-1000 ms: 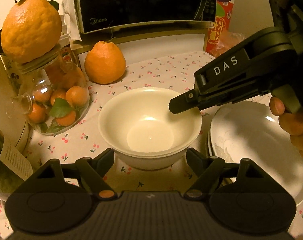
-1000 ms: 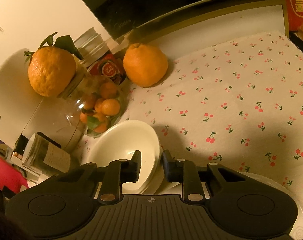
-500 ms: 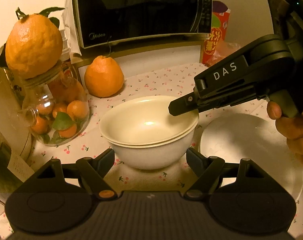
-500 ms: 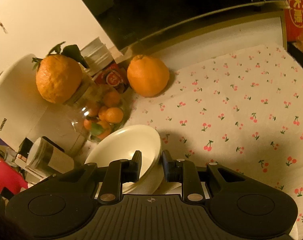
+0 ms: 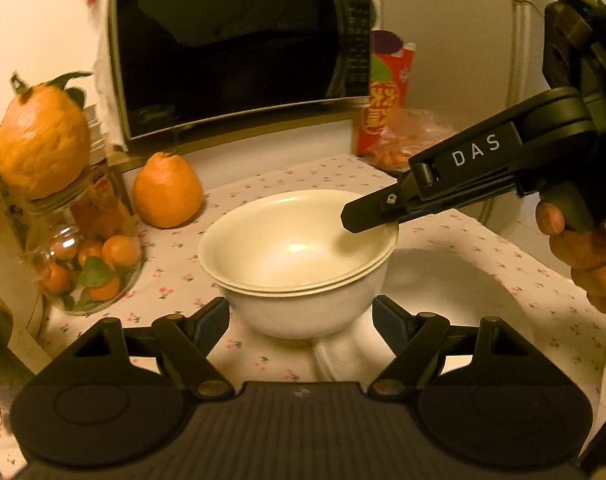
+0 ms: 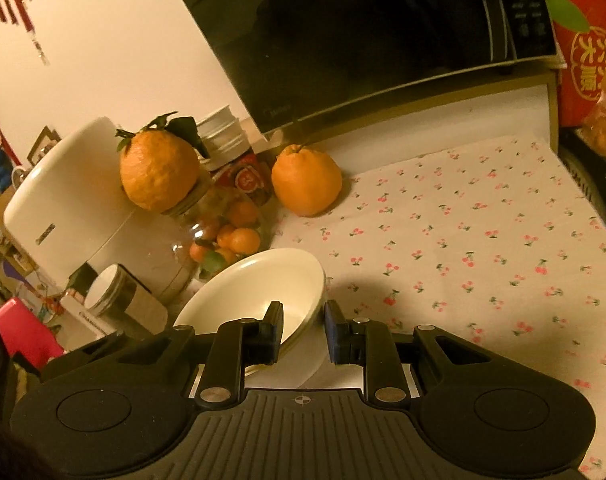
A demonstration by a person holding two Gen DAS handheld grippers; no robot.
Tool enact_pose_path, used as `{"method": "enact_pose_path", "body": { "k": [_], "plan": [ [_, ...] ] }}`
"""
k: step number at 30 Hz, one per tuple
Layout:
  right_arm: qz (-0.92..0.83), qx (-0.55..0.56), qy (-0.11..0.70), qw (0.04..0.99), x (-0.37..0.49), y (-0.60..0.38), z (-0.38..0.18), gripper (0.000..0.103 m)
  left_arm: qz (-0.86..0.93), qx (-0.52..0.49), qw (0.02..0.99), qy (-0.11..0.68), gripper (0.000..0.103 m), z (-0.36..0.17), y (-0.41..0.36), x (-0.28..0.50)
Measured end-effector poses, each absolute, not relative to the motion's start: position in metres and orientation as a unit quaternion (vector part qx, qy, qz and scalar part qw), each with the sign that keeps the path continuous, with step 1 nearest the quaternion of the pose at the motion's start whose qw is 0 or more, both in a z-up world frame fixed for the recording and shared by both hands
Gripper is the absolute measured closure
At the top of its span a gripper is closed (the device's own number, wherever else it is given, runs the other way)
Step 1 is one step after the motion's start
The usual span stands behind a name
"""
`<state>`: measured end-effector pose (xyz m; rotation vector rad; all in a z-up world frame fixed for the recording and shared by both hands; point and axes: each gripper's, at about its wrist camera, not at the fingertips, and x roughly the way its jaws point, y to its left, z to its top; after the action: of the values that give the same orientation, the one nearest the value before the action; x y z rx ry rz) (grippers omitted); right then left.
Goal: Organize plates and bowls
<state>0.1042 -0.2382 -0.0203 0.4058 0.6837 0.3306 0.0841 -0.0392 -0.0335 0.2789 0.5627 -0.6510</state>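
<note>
Two nested white bowls [image 5: 299, 256] hang lifted above the cherry-print cloth, over the left edge of a white plate [image 5: 463, 292]. My right gripper [image 6: 302, 330] is shut on the stack's right rim; the bowls [image 6: 255, 288] show between its fingers. It also shows in the left wrist view [image 5: 367, 216], held by a hand. My left gripper [image 5: 303, 320] is open, its fingers on either side of the bowl base, apart from it.
A microwave [image 5: 239, 48] stands at the back. A large orange [image 5: 167, 192] lies on the cloth. A glass jar of small oranges [image 5: 91, 264] with a big orange [image 5: 43, 140] on top stands left. A red carton [image 5: 387, 100] is back right.
The right gripper has lifted the nested bowls off the cloth, up and a little right. Both cameras have risen, showing more of the microwave.
</note>
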Motion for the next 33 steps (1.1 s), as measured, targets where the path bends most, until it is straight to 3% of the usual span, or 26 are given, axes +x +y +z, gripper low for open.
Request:
{"method": "enact_pose_path", "body": {
  "k": [33],
  "plan": [
    [0.130, 0.112, 0.380, 0.909, 0.042, -0.275, -0.046, 0.081, -0.384, 0.205, 0.853, 0.289, 0.032, -0.060, -0.082, 0.043]
  ]
}}
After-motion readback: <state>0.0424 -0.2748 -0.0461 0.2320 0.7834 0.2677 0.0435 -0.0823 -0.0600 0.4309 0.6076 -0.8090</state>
